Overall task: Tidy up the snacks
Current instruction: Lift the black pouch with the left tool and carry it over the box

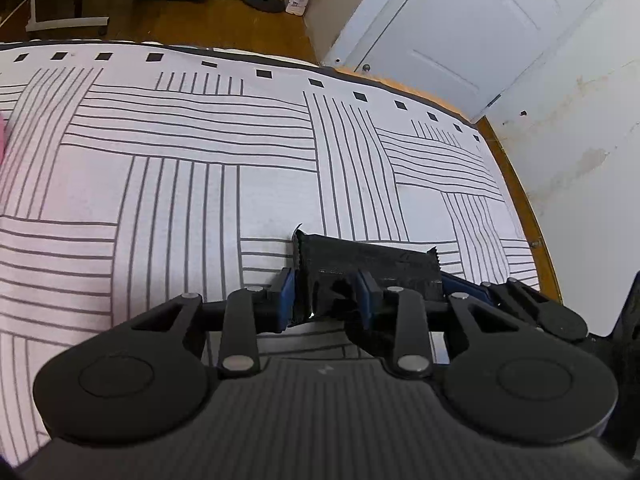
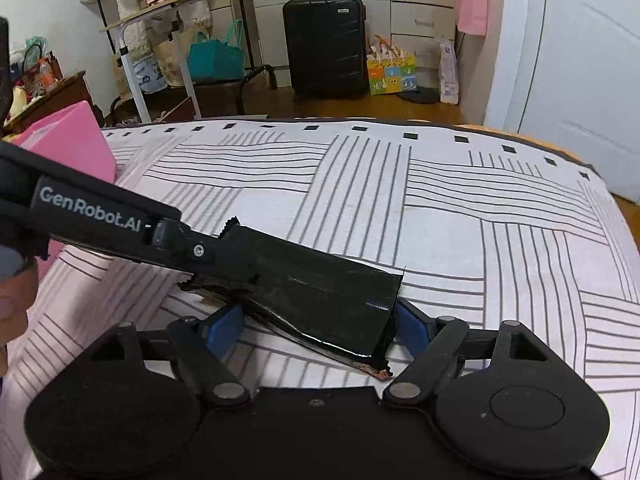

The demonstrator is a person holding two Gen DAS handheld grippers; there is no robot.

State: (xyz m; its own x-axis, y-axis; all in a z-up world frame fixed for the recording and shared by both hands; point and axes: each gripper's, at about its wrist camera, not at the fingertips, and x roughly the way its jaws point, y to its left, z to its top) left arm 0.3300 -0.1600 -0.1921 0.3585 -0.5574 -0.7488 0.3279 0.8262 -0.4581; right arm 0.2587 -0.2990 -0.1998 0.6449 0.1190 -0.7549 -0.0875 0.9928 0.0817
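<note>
A black snack packet [image 1: 368, 258] lies on the striped bedsheet [image 1: 180, 152]. My left gripper [image 1: 326, 298] is shut on the packet's crumpled left end, blue pads pressed against the foil. In the right wrist view the left gripper [image 2: 240, 276] reaches in from the left onto the packet [image 2: 320, 288]. My right gripper [image 2: 318, 322] stands wide, straddling the packet's near right part. One blue pad [image 2: 410, 322] is at the packet's right edge and the other sits at its lower left. The foil there is not squeezed. One right gripper finger [image 1: 460, 286] shows beside the packet's right end.
A pink box [image 2: 68, 148] sits on the bed at far left. A hand [image 2: 12, 292] holds the left gripper. Beyond the bed's far edge are a black suitcase [image 2: 326, 44], a rolling desk [image 2: 160, 12] and bags. A white door [image 1: 460, 20] stands at right.
</note>
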